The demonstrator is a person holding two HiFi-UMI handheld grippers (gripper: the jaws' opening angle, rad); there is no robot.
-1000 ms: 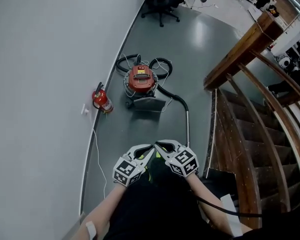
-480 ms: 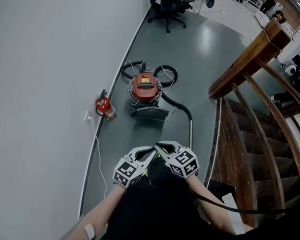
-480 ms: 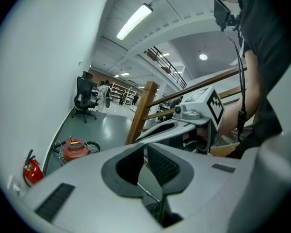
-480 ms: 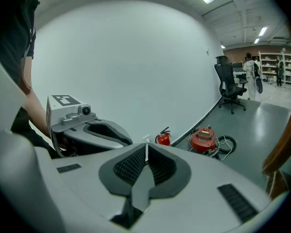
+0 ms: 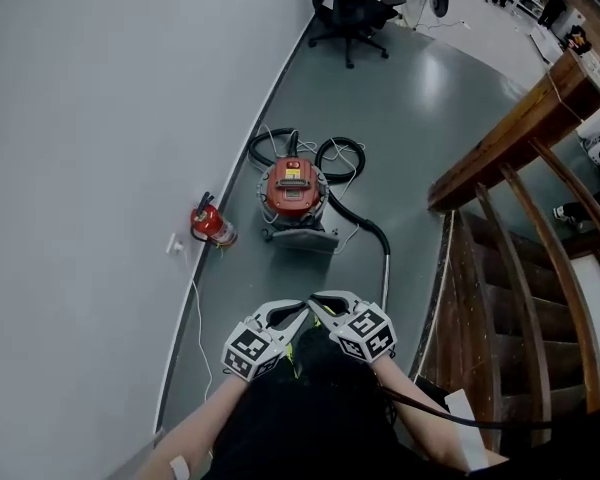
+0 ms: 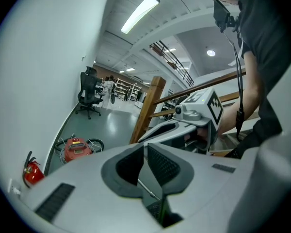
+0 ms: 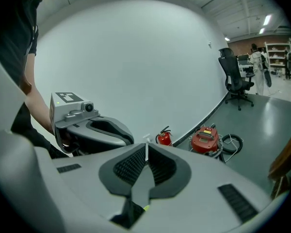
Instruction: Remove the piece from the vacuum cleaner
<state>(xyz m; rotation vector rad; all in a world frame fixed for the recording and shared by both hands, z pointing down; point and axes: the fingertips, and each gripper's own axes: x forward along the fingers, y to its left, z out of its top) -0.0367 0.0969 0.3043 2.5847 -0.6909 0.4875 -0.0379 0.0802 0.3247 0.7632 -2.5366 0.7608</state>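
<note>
Grey, perhaps concrete floor [image 5: 420, 148] bears red vacuum cleaner [image 5: 293, 189].

Held close together, the left tool [image 5: 298, 309] and right tool [image 5: 317, 297] have jaws closed, tips seemingly nearly touching.

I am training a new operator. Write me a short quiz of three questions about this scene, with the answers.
1. True or false: the right claw is gripping the vacuum.
2. What stands between the vacuum and the wall? A. a box B. an extinguisher C. a bucket
3. Fill in: the stairs lie on the person's ___ side.

Key: 1. False, the claw is shut on nothing, far from the vacuum. 2. B. 3. right.
</note>
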